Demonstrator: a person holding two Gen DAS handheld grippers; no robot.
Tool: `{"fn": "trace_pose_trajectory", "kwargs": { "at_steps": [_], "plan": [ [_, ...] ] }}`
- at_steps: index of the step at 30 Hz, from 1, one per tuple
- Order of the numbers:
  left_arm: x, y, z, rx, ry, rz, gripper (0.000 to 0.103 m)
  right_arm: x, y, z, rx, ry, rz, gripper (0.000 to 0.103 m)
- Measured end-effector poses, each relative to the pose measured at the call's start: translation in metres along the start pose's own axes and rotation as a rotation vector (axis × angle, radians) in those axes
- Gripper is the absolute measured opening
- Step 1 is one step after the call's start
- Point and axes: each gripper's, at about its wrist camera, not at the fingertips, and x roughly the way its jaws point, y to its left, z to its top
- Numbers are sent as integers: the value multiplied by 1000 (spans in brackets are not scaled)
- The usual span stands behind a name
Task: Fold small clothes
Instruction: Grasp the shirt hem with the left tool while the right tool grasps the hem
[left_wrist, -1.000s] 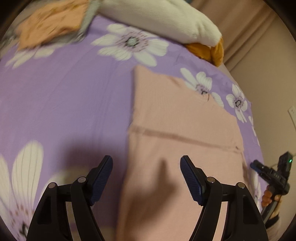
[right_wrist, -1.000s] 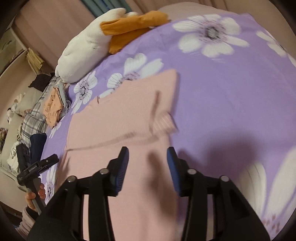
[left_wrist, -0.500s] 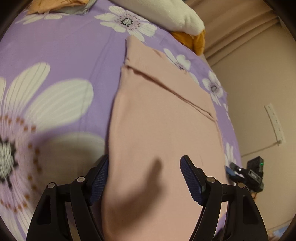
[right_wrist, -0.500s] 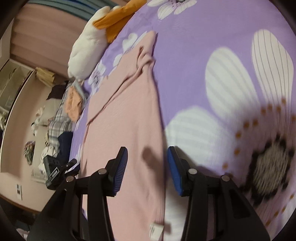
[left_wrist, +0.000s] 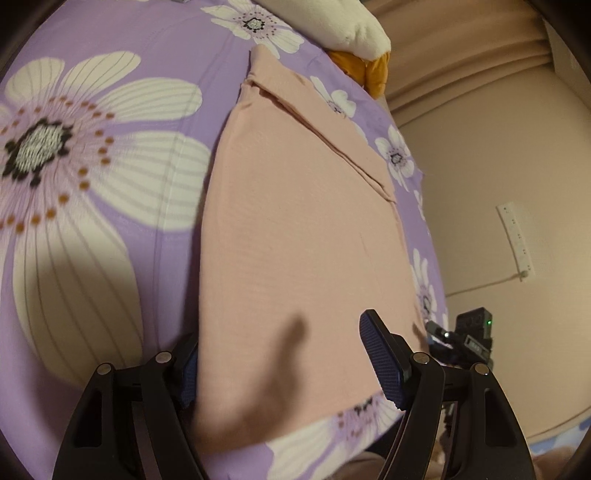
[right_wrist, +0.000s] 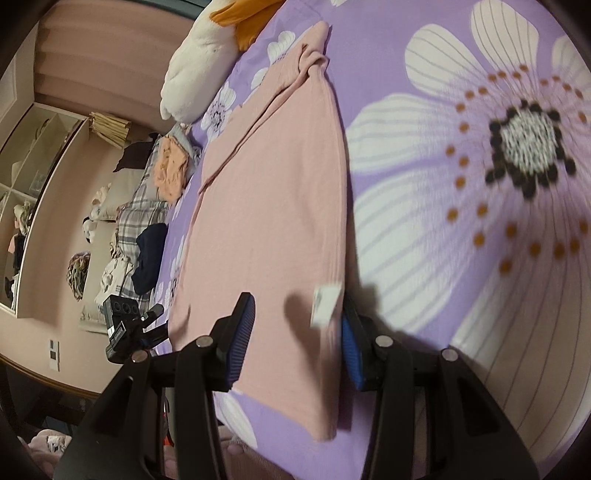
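Both grippers have slid back to the near hem of the pink shirt (left_wrist: 295, 240), which lies flat on the bed (left_wrist: 110, 92). Left gripper (left_wrist: 280, 363) and right gripper (right_wrist: 295, 336) straddle its corners, fingers open, gripping nothing; judged ready to lift. Plush (right_wrist: 195, 70) at 11 o'clock.

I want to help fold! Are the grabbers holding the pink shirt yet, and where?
Not yet. Both the left gripper and right gripper stand open over the pink shirt's bottom corners.
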Motion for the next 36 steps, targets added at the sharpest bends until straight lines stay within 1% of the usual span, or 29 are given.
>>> {"fn": "trace_pose_trajectory", "kwargs": {
  "at_steps": [2, 3, 4, 5, 7, 8, 9, 10, 12, 14, 18, 20, 21, 23, 24, 28, 31, 32, 36],
  "plan": [
    [-1, -1, -6, 1, 0, -7, 75, 0, 3, -6, -8, 6, -3, 44],
    [0, -3, -7, 0, 1, -9, 72, 1, 4, -7, -10, 8, -2, 44],
    [1, -3, -7, -3, -3, -5, 64, 1, 5, -7, -13, 9, -2, 44],
    [4, -3, -6, -6, -1, -2, 60, 3, 6, -9, -21, 5, -7, 44],
    [9, -1, -5, -15, 5, 11, 47, 5, 7, -10, -29, -1, -15, 43],
    [8, 1, -4, -16, 7, 20, 43, 8, 8, -9, -34, -4, -20, 40],
    [11, 1, -2, -17, 9, 26, 36, 9, 9, -8, -38, -7, -30, 33],
    [13, 1, 0, -19, 7, 33, 30, 11, 9, -7, -44, -6, -42, 30],
    [15, 3, 3, -28, 5, 50, 19, 15, 9, -5, -53, -8, -63, 16],
    [16, 5, 5, -52, 2, 50, 18, 16, 8, -4, -58, -12, -74, 10],
    [10, -1, 6, -31, -7, 45, 17, 16, 16, -2, -78, -21, -79, 8],
    [5, -6, 7, -11, -23, 44, 5, 13, 22, 0, -95, -35, -65, 8],
    [2, -8, 9, -10, -32, 37, 3, 11, 24, 0, -103, -42, -59, 8],
    [-3, -13, 12, -2, -55, 7, 2, 7, 33, 2, -123, -65, -42, 7],
    [-6, -18, 14, 12, -71, 3, 1, 4, 39, 4, -139, -80, -31, 7],
    [-16, -36, 21, 64, -120, -1, 0, -4, 58, 10, -193, -131, -8, 6],
    [-24, -48, 27, 97, -154, -23, 0, -10, 70, 16, -223, -171, 14, 6],
    [-27, -52, 28, 108, -164, -32, 0, -13, 73, 16, -233, -183, 10, 6],
    [-41, -68, 28, 170, -204, -55, 0, -26, 93, 18, -288, -233, 27, 5]
  ]
}}
